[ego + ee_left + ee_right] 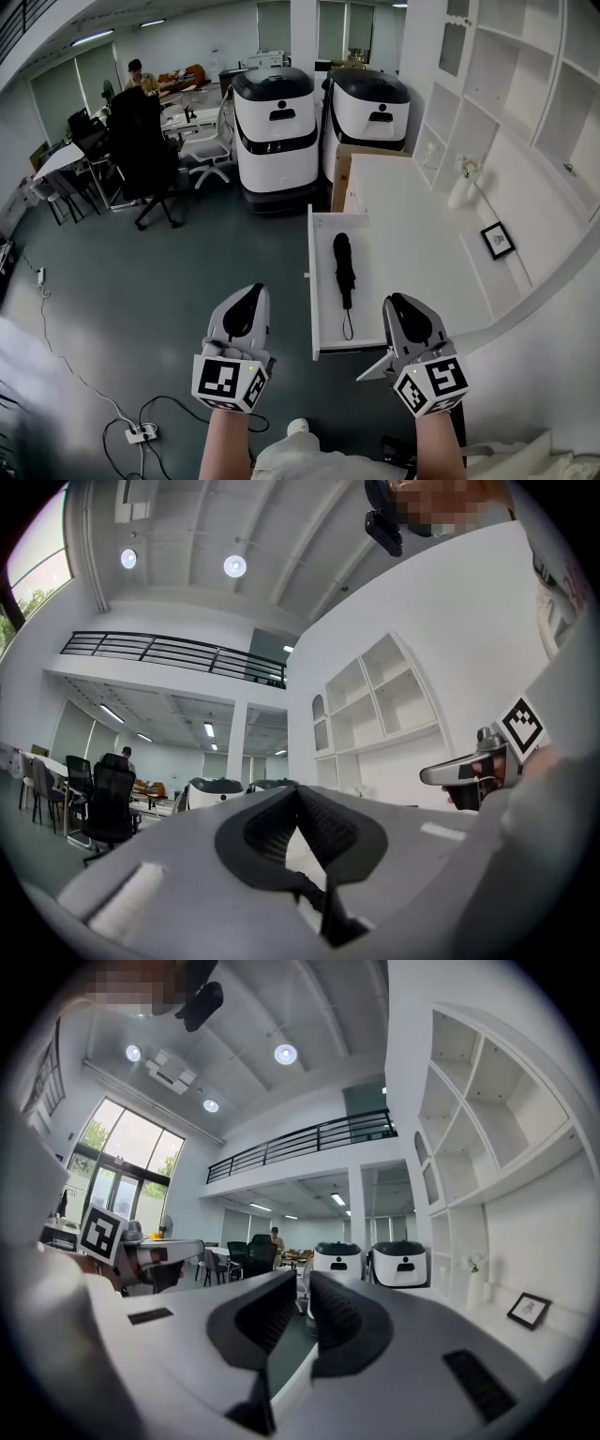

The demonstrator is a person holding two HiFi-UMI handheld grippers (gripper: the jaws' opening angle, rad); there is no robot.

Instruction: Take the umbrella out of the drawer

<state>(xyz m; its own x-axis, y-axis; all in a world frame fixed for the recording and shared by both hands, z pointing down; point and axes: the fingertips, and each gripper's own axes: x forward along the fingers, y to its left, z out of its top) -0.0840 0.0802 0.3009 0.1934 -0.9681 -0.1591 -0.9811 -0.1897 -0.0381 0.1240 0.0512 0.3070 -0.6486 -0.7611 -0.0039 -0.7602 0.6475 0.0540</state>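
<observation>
My right claw [397, 300] is pressed together on nothing, beside the front right corner of the open drawer [313, 281]. My left claw [255, 291], also closed and empty, hangs over the floor. The black folded umbrella [344, 267] lies inside the drawer, long axis front to back, loop end towards me, nearer the right claw. Neither claw's own view shows it.

Ahead-rt of your right claw [399, 302]: white counter [412, 216], shelf wall [506, 103] behind it. Ahead of your left claw [251, 292]: grey floor [169, 272], black office chair [142, 150], two white-black machines [275, 131]. Overhead you've got a railed balcony [300, 1143], round ceiling lights [285, 1054], and tall windows [131, 1147] far left.
</observation>
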